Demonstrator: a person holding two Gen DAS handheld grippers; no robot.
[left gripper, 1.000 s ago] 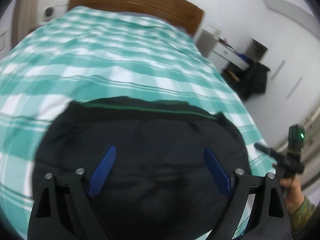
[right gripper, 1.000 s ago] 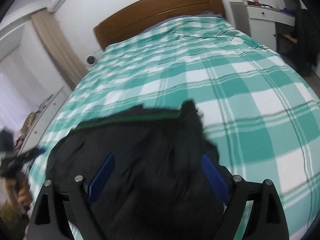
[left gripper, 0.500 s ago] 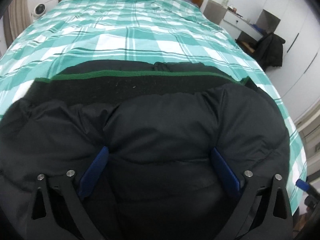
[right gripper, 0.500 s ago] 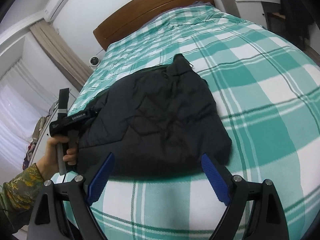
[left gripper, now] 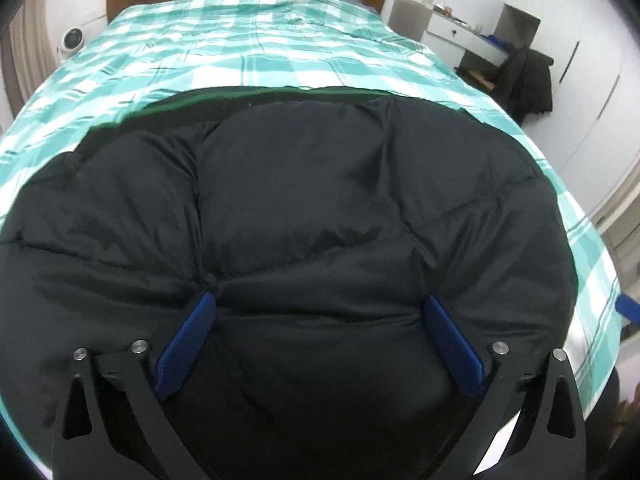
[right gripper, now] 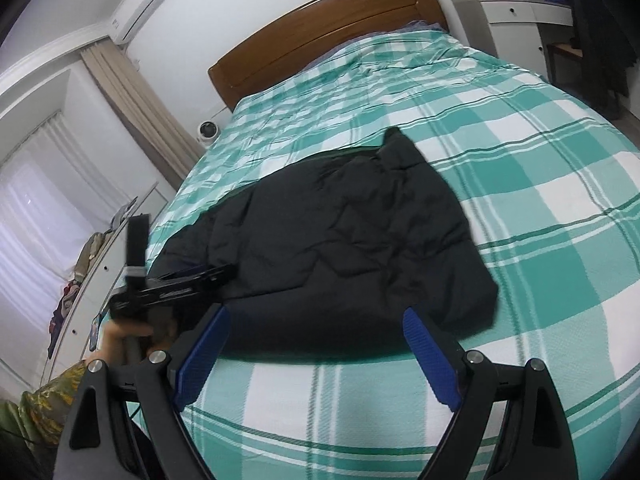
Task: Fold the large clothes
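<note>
On the green-and-white checked bedspread (right gripper: 540, 208) the black puffer jacket (right gripper: 340, 248) is lying folded, spread flat toward the foot of the bed, well short of the wooden headboard (right gripper: 332, 28). You're holding the left gripper (left gripper: 320, 308) right over the jacket's near edge; its jaws are opening, blue pads (left gripper: 188, 344) sitting on the padded fabric but not pinching it. Your left hand (right gripper: 128, 332) is gripping that tool's handle at the jacket's left edge. Your right gripper (right gripper: 316, 316) is hovering off the jacket's near edge, jaws standing wide, nothing between them. A dark coat (left gripper: 528, 80) is hanging by the white desk (left gripper: 464, 36).
</note>
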